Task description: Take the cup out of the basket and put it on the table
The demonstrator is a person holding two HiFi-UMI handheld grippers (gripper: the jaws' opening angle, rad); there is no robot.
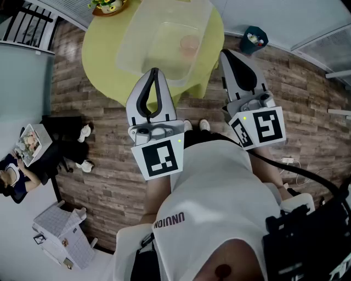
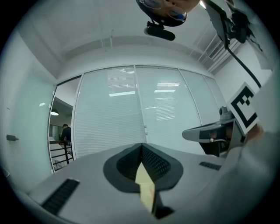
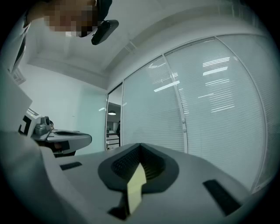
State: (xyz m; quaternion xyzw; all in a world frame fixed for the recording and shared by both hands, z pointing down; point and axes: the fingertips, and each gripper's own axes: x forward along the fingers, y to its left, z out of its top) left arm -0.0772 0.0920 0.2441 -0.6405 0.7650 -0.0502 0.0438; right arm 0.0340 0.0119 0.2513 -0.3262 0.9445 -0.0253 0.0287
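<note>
A clear plastic basket (image 1: 137, 52) stands on the round yellow table (image 1: 98, 55) in the head view, and a pale pink cup (image 1: 189, 44) sits inside it toward its right side. My left gripper (image 1: 155, 73) is held low in front of my body, shut and empty, its tip over the table's near edge just short of the basket. My right gripper (image 1: 225, 54) hangs beside the table's right edge, also shut with nothing in it. Both gripper views look up at a glass wall; the left gripper (image 2: 141, 145) and the right gripper (image 3: 140, 145) show their jaws pressed together.
A small flower pot (image 1: 108, 5) stands at the table's far edge. A dark bin (image 1: 254, 39) sits on the wood floor to the right. At left are a black chair (image 1: 60, 142), a seated person (image 1: 13, 178) and stacked papers (image 1: 60, 230).
</note>
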